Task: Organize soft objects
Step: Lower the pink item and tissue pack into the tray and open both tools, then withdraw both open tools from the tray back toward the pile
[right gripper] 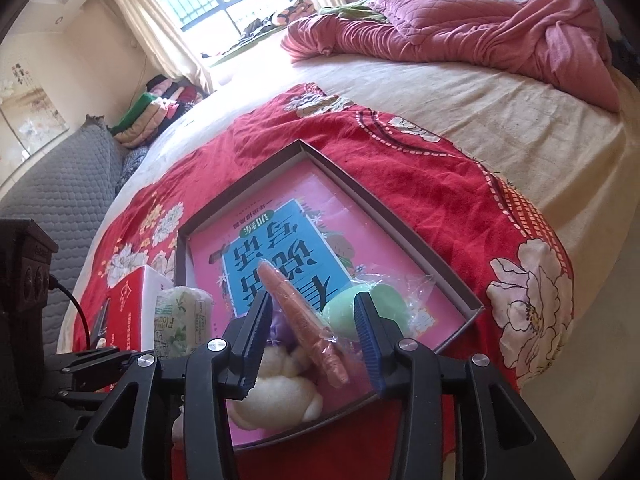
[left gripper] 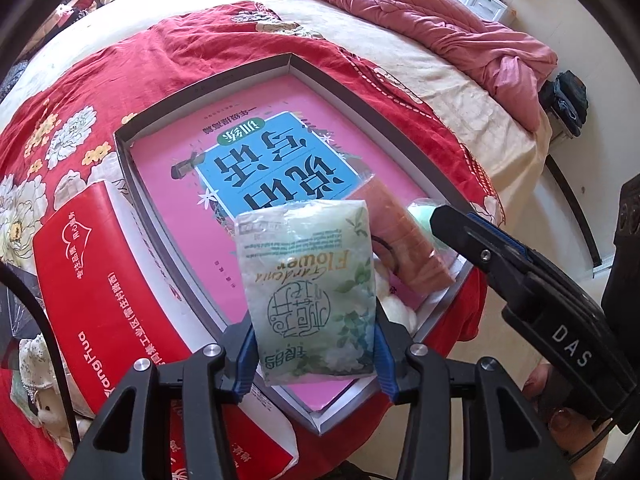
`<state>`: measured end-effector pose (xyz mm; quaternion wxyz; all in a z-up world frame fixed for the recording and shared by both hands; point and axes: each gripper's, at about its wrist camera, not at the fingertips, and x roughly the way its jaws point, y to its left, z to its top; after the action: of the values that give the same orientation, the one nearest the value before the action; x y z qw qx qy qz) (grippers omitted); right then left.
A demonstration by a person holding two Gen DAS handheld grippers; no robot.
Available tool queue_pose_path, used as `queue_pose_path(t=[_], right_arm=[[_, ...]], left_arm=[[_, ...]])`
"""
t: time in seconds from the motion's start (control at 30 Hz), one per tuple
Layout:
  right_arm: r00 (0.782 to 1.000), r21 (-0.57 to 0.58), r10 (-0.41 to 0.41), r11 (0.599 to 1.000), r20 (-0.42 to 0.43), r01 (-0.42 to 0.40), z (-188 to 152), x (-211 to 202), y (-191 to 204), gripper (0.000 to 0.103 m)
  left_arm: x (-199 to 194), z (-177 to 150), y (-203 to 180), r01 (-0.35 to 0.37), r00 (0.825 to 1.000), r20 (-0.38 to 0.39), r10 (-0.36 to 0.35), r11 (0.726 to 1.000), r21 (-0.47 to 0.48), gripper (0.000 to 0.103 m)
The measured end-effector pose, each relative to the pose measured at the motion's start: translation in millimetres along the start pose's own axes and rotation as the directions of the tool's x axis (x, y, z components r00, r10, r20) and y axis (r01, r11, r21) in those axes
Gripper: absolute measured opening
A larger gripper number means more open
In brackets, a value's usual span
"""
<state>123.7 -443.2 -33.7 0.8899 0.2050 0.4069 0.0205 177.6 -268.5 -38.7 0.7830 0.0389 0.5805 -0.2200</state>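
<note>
I am gripping a green tissue pack (left gripper: 316,296) in my left tongs (left gripper: 316,354), the blue pads pressing both its long edges as it is hanging above the near corner of a shallow grey box (left gripper: 384,104) that is lying on a red floral cloth (left gripper: 224,44) spread over the bed (left gripper: 480,120). A pink book (left gripper: 256,184) with a blue title panel is covering the floor of the box. In the right wrist view, my right tongs (right gripper: 316,344) are standing released, fingers apart, over a cluster of soft things at the box's 6 o'clock end: an orange wrapped strip (right gripper: 308,320) is lying between the fingers without touching either one, a pale green wrapped puff (right gripper: 360,314) is sitting at 3 o'clock of it, just beside the right finger, and a cream plush toy (right gripper: 276,394) is resting at 7 o'clock, with a glimpse of something purple behind it that I cannot make out. A red carton (left gripper: 132,308) is sitting on the cloth at 9 o'clock of the box, touching its wall. A rumpled pink quilt (right gripper: 460,28) is lying well apart at the bed's 12 o'clock end.
</note>
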Motion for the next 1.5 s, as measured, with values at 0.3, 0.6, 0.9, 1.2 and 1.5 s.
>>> queue_pose_path(t=[0.3,0.6,0.9,1.2,1.5], right_arm=[[1.0,0.01,-0.003,1.0,0.016,0.003,-1,-11,-3,0.045],[0.999,0.018,-0.011,1.0,0.034,0.01,0,-20,-4,0.048],[0.999,0.014,-0.027,1.0,0.046,0.026,-2,-31,-2,0.054],[0.997,-0.007,-0.051,0.999,0.055,0.051,-4,-40,5,0.06],[0.992,-0.046,-0.095,0.994,0.081,0.099,-6,-54,15,0.068]], left_arm=[[0,0,-1,0.007,1.0,0.002,-0.007,1.0,0.001,0.052],[-6,-2,1,0.012,1.0,0.019,-0.011,1.0,-0.006,0.059],[-18,-7,3,0.013,0.999,0.047,-0.013,1.0,-0.014,0.066],[-38,-16,6,0.008,0.996,0.084,-0.006,1.0,-0.023,0.071],[-58,-27,11,-0.007,0.992,0.125,0.012,0.999,-0.033,0.073]])
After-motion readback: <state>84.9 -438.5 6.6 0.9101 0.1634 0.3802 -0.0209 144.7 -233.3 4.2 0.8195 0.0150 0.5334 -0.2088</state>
